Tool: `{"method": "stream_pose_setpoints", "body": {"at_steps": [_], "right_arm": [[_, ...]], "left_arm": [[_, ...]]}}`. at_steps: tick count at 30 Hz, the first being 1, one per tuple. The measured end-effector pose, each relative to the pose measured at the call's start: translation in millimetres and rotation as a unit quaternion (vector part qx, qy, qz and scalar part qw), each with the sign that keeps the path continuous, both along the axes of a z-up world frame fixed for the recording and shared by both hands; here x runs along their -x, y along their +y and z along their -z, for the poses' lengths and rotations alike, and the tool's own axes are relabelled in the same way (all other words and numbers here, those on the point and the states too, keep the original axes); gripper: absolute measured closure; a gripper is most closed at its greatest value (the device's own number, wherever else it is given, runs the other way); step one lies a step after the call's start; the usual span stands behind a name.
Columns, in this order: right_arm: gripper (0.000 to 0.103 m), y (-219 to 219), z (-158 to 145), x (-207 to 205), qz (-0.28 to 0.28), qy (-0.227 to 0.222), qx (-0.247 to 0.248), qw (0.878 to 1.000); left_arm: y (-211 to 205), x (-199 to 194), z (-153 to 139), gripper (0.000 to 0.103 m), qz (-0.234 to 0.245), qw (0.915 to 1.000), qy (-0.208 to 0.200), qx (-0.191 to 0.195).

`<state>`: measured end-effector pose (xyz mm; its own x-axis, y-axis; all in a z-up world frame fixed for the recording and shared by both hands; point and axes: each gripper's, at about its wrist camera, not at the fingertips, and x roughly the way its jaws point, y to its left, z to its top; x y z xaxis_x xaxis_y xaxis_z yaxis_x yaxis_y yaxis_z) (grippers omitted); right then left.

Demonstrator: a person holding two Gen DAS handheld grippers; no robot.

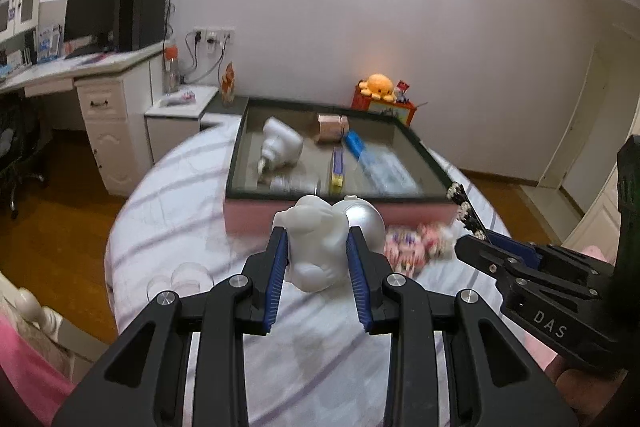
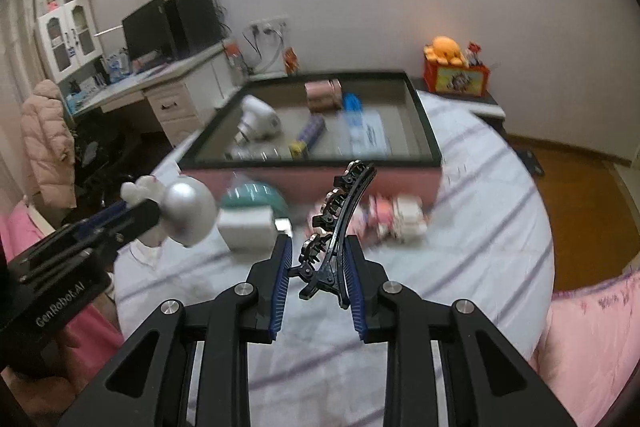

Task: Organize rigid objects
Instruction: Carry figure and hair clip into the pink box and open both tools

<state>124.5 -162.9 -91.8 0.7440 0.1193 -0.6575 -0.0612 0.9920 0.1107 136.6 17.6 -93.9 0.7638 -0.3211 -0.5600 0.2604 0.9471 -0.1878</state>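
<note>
The left claw point(image 1: 316, 247) is gripping a white figurine point(image 1: 316, 243); the right claw point(image 2: 316, 259) is pinching a hair clip point(image 2: 340, 223) above the bed point(image 2: 480, 207), near the box point(image 2: 424, 115); the thin clip is risking slipping out.

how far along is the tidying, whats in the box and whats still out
Partly done. The box already holds a white bottle, a pink box and tubes. In hand: the left tool grips a white figurine, and the right tool grips a black hair clip. Still out on the table: small pink toys and a teal item.
</note>
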Motion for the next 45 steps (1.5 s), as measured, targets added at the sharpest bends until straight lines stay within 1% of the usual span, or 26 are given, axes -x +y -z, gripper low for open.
{"method": "stream_pose_setpoints", "body": {"at_steps": [3, 5, 8, 12, 16, 21, 27, 32, 39, 42, 45], "right_arm": [[0.076, 2.4, -20.6, -16.9, -0.007, -0.023, 0.004, 1.0], [0.076, 2.3, -31.9, -28.8, -0.012, -0.032, 0.003, 0.999], [0.076, 0.1, -47.9, -53.4, -0.017, -0.043, 0.003, 0.999], [0.076, -3.3, -62.6, -87.6, -0.022, -0.046, 0.007, 0.999], [0.076, -6.8, -66.6, -119.3, -0.023, -0.041, 0.007, 0.999], [0.076, -13.9, -57.9, -154.3, -0.018, -0.027, 0.009, 0.999], [0.076, -25.0, -33.9, -191.9, -0.014, 0.003, 0.01, 1.0], [0.076, -31.2, -10.7, -215.3, -0.016, 0.031, 0.01, 0.999], [0.076, -30.4, 17.6, -233.6, -0.026, 0.068, 0.016, 0.997], [0.076, -31.3, 28.0, -237.6, -0.029, 0.079, 0.018, 0.996], [0.076, -29.8, 33.5, -237.9, -0.034, 0.086, 0.019, 0.996]], "left_arm": [[-2.6, -13.3, -19.8, 0.073, 0.0, 0.9998, -0.019, 0.001], [-5.5, -26.2, -34.5, 0.073, 0.0, 0.9994, -0.034, 0.0], [-10.2, -46.6, -49.9, 0.073, 0.0, 0.999, -0.045, 0.0], [-18.1, -74.5, -61.4, 0.073, 0.0, 0.9986, -0.052, -0.005], [-26.2, -101.7, -66.7, 0.073, -0.005, 0.9984, -0.056, -0.013], [-36.3, -131.7, -61.1, 0.073, -0.007, 0.9985, -0.049, -0.024], [-45.8, -159.0, -44.8, 0.073, -0.007, 0.999, -0.03, -0.031], [-50.2, -175.7, -26.0, 0.073, -0.008, 0.9993, -0.009, -0.037], [-55.2, -195.4, 3.9, 0.073, -0.007, 0.9985, 0.029, -0.047], [-56.5, -198.2, 11.3, 0.072, -0.008, 0.9979, 0.037, -0.052], [-55.9, -198.1, 12.5, 0.072, -0.01, 0.9975, 0.038, -0.059]]}}
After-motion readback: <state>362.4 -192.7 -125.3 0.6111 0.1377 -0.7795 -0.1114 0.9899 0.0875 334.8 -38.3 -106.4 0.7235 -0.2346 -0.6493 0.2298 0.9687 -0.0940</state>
